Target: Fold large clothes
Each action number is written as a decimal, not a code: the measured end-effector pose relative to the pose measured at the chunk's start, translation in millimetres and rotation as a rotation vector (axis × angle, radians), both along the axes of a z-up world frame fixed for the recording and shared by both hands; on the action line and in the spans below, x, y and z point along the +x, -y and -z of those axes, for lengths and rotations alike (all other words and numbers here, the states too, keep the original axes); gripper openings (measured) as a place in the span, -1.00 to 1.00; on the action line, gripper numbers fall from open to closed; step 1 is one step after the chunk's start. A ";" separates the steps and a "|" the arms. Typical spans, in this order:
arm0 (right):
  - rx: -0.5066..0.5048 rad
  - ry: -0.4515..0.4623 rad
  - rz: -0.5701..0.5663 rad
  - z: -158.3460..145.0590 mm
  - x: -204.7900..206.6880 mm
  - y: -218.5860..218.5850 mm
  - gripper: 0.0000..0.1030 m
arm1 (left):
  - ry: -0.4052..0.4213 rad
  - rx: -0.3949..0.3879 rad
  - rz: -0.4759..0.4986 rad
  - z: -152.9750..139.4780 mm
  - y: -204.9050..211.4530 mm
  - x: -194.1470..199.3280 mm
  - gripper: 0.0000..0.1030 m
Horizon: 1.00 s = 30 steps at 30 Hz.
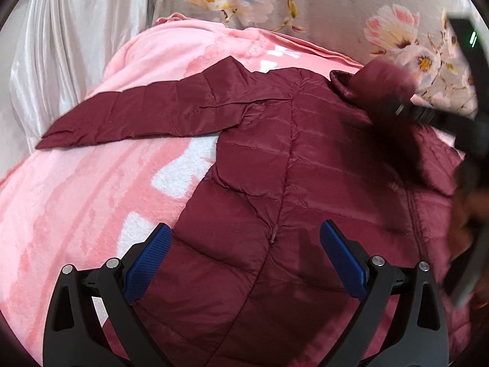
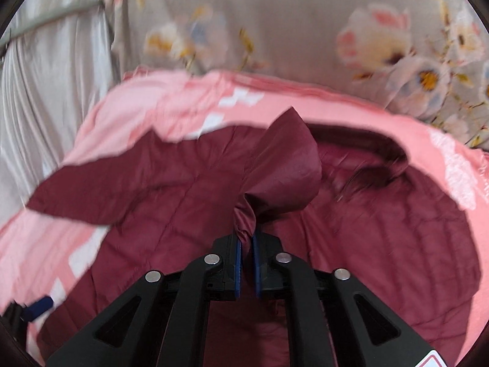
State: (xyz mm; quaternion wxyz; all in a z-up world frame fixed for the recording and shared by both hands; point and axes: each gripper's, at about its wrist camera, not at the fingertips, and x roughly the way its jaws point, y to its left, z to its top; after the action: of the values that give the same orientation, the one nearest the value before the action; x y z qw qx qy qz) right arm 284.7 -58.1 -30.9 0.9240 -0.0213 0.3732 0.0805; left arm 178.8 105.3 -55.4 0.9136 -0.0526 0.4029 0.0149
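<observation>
My right claw (image 2: 246,241) pinches the maroon puffer jacket's sleeve cuff (image 2: 284,171), lifted over the jacket body. My left claw (image 1: 244,244) hangs wide, empty, above the jacket (image 1: 275,168) spread on the pink blanket (image 1: 76,198).

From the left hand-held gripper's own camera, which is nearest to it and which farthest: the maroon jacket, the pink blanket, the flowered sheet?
1. Maroon jacket: right under the open left hand-held gripper, between its fingers.
2. Pink blanket: beneath the jacket, spreading out to the left.
3. Flowered sheet: farthest, along the top beyond the blanket's far edge.
</observation>
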 end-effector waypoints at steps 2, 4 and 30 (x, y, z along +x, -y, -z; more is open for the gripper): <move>-0.009 -0.041 -0.023 15.3 1.0 -6.9 -0.63 | -0.004 -0.062 0.017 -1.1 -6.4 3.2 0.86; -0.011 -0.071 -0.039 24.0 -2.8 -9.9 -0.30 | -0.006 -0.129 0.035 -3.9 -11.6 8.0 0.86; 0.665 -0.038 0.611 53.4 -70.0 319.4 -0.25 | -0.170 -0.438 0.171 5.7 34.5 157.2 -0.93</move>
State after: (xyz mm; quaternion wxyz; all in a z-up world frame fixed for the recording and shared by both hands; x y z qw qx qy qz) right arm 214.7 -377.5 -84.3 0.8550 0.3896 0.3329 -0.0802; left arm 336.0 70.8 -61.1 0.8412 -0.2136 0.4748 -0.1460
